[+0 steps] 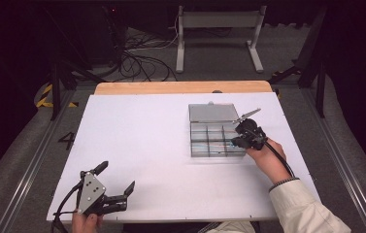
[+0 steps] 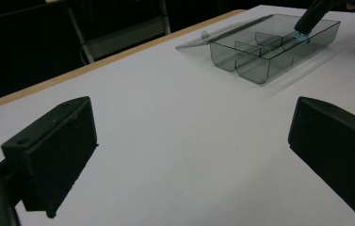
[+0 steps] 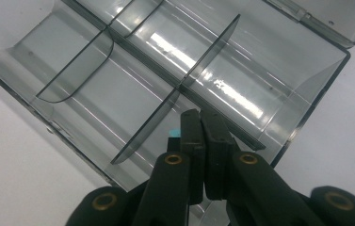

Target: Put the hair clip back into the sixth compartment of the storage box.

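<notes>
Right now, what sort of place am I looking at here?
Probably a lab or recording studio rather than a home: a white table on a dark floor with loose cables, a metal stand behind, and a person's cabled right claw over a clear divided box.

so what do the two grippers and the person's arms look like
Both are black two-jaw tools. The left gripper carries a grey three-cornered plate with small holes and trails a black cable. The right gripper has brass-coloured rivets on its jaw arms and a black cable along the hand. The right arm wears a cream sleeve with a ribbed cuff.
</notes>
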The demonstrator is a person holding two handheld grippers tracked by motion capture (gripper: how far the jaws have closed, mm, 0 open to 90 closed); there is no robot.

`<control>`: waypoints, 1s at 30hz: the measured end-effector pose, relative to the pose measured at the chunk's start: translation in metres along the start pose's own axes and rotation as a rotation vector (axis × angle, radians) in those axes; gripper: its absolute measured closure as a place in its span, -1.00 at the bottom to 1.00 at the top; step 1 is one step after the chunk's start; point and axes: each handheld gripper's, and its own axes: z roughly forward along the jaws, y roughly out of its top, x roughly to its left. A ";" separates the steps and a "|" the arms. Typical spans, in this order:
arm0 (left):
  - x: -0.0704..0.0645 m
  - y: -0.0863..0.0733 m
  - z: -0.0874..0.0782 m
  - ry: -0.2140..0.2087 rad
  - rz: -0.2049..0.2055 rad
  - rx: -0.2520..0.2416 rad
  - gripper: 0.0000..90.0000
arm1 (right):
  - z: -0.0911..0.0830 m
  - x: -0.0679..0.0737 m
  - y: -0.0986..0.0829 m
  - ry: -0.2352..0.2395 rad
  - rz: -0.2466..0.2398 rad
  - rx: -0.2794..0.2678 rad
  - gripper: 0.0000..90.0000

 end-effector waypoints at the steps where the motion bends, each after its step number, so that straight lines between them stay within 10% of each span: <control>1: 0.000 0.000 0.000 0.000 0.000 0.000 -0.95 | 0.000 0.000 0.000 -0.001 0.000 -0.001 0.97; 14: 0.000 0.000 0.000 -0.001 -0.001 0.000 -0.95 | -0.004 0.000 0.000 -0.008 -0.001 -0.020 0.85; 30: 0.001 0.000 0.000 0.002 -0.001 -0.003 -0.95 | -0.042 0.007 -0.004 0.031 -0.030 -0.184 0.04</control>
